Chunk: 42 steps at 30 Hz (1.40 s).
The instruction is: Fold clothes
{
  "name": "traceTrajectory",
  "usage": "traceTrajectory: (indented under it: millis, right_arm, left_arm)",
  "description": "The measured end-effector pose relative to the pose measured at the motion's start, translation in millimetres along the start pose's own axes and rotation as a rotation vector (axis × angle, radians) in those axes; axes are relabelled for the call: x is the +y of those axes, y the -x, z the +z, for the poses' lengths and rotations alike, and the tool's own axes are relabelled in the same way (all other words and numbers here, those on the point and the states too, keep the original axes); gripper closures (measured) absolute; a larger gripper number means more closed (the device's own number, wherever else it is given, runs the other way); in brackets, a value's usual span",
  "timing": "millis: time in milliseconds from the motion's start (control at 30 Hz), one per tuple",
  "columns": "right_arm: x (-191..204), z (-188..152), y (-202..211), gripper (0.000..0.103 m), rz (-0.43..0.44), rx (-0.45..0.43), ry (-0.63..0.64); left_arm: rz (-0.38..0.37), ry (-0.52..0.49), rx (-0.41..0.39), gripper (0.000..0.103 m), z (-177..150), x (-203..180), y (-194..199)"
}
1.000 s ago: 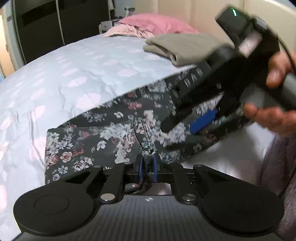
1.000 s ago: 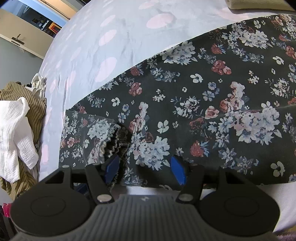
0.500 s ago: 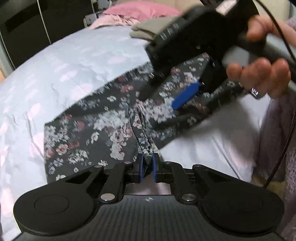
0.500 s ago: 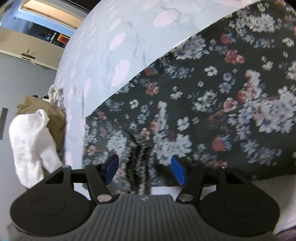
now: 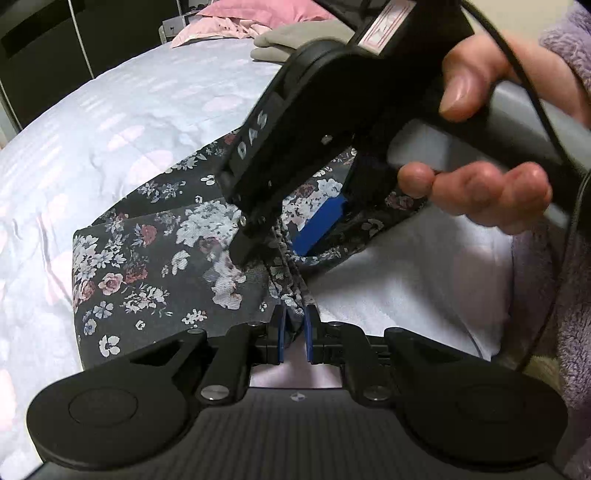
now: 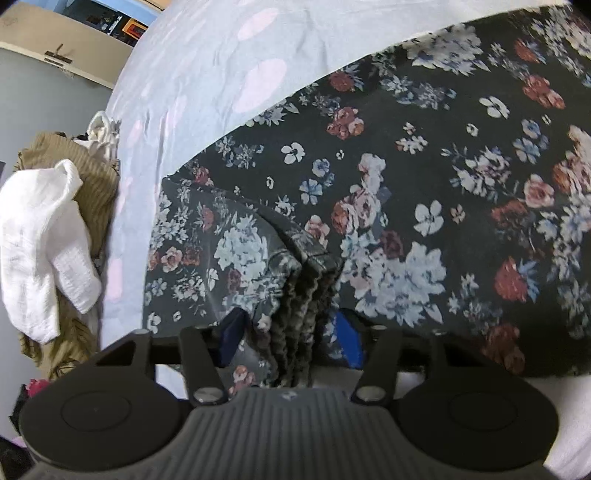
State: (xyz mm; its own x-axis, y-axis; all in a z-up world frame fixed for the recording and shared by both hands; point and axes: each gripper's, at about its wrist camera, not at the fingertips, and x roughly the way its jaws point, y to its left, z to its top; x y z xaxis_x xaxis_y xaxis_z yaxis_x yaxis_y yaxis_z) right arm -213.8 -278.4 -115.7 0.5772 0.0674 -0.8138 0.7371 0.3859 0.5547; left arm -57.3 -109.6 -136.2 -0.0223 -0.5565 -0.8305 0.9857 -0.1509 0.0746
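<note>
A dark floral garment (image 5: 147, 266) lies spread on the bed, with a gathered elastic band running toward me. My left gripper (image 5: 294, 332) is shut on the near end of that band. A little farther along, my right gripper (image 5: 275, 247), held in a person's hand (image 5: 480, 184), straddles the same band. In the right wrist view the floral garment (image 6: 424, 184) fills the frame. The ruffled band (image 6: 299, 314) stands between the blue pads of my right gripper (image 6: 290, 334), whose jaws are closing. A slim gap still shows beside the left pad.
The bed carries a light blue sheet with pink dots (image 5: 110, 110). A folded grey-beige garment (image 5: 295, 40) and a pink pillow (image 5: 258, 14) lie at its far end. A white and tan clothes pile (image 6: 48, 229) sits beside the bed. A purple fleece sleeve (image 5: 569, 258) is at the right.
My right gripper has slid left along the garment to the gathered band near my left gripper, and its jaws have narrowed around it. The left gripper stays shut on the band.
</note>
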Motion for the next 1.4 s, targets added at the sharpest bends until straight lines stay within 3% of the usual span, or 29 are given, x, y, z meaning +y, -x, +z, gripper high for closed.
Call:
traceTrajectory:
  millis: [133,233,333,500,667,900,1067,1400]
  right_arm:
    - [8,-1,-4,0.073,-0.024,-0.012,0.051]
    - [12,-3,-1,0.079,-0.020,-0.033,0.074]
    - [20,-3,10,0.081,-0.003,-0.064,0.115]
    - [35,0,43,0.082,0.006,-0.141,0.186]
    - [44,15,92,0.083,-0.028,-0.198,0.234]
    - [45,55,189,0.084,-0.078,-0.307,0.262]
    - [34,75,261,0.084,-0.134,-0.367,0.262]
    - [-46,99,360,0.084,-0.323,-0.455,0.125]
  left_arm:
    - [0.001,0.007,-0.012,0.095,-1,5,3]
    - [0.007,0.008,-0.030,0.094,-2,7,9]
    - [0.009,0.025,-0.059,0.094,-3,11,20]
    - [0.040,0.034,-0.104,0.084,1,15,34]
    - [0.108,0.073,-0.163,0.064,6,28,54]
    - [0.158,0.153,-0.168,0.064,9,48,59]
    - [0.144,0.125,-0.144,0.063,9,48,54]
    - [0.114,0.051,-0.062,0.062,12,38,26]
